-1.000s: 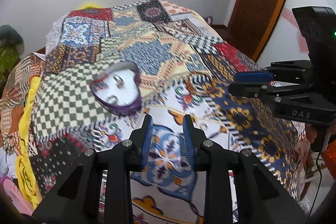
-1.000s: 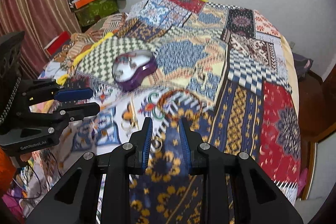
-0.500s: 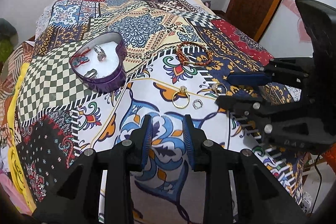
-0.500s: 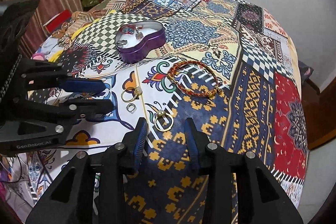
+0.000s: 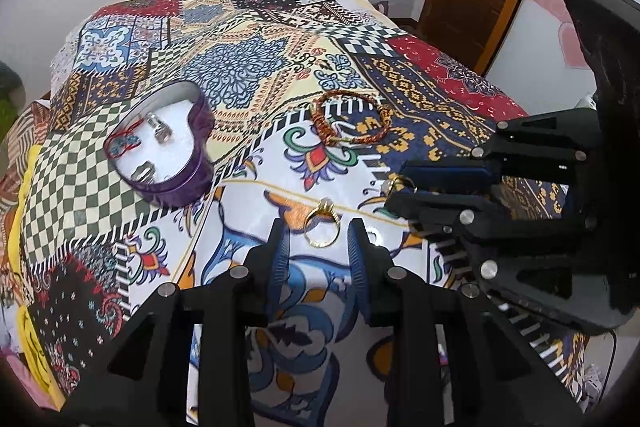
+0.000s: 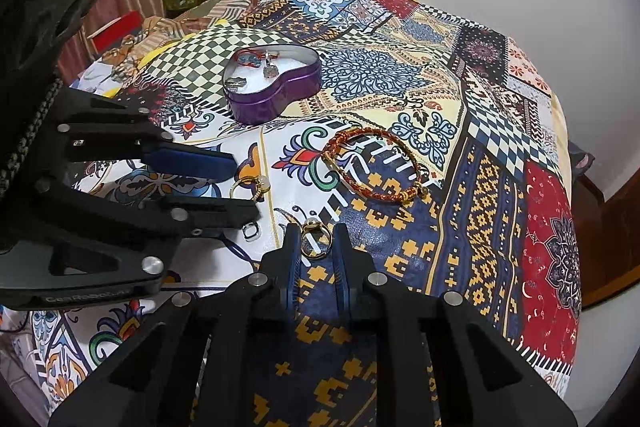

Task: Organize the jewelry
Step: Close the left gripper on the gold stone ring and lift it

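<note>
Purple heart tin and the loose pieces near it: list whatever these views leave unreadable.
- Left wrist view: pieces inside the purple heart tin are too small to identify; its near wall hides part of the floor.
- Right wrist view: the small silver piece is partly covered by the left tongs, so its shape is unclear.

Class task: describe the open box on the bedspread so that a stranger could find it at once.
On the patchwork bedspread, look to the green-and-white checked patch. There sits a purple heart-shaped tin, lid off, white inside. Unlike the loose gold rings and red braided bracelet nearby, it already holds jewelry.
</note>
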Demonstrator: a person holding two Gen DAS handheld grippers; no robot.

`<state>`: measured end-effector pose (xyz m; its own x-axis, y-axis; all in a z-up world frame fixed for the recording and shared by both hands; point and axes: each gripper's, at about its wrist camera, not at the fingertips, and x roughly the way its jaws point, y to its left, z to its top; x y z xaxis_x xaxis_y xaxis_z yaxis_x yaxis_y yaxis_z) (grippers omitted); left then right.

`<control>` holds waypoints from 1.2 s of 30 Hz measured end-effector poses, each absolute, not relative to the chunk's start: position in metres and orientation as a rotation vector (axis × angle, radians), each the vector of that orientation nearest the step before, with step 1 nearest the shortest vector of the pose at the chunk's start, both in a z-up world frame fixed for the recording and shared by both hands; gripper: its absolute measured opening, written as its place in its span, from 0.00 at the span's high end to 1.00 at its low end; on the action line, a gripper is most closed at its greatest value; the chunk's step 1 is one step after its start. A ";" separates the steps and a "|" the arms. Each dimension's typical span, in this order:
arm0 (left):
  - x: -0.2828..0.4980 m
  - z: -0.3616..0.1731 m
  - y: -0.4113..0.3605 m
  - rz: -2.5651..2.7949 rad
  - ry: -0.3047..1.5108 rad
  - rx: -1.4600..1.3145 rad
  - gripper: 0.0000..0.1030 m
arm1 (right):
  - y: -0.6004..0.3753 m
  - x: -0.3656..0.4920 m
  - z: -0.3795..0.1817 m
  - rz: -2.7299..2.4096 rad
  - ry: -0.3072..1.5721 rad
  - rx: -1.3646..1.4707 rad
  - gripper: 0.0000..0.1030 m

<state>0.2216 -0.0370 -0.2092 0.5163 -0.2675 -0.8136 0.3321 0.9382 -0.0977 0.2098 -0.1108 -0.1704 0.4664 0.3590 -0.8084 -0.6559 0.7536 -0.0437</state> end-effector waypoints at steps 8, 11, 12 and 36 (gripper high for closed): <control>0.222 -0.209 -0.043 -0.342 0.926 0.096 0.83 | -0.118 0.214 -0.167 0.650 0.902 -0.301 0.93; 0.220 -0.207 -0.041 -0.341 0.927 0.075 0.83 | -0.118 0.213 -0.166 0.648 0.896 -0.301 0.93; 0.218 -0.205 -0.040 -0.343 0.925 0.068 0.83 | -0.118 0.212 -0.164 0.649 0.894 -0.298 0.93; 0.197 -0.187 -0.002 -0.289 0.875 -0.017 0.83 | -0.112 0.221 -0.168 0.623 0.930 -0.314 0.63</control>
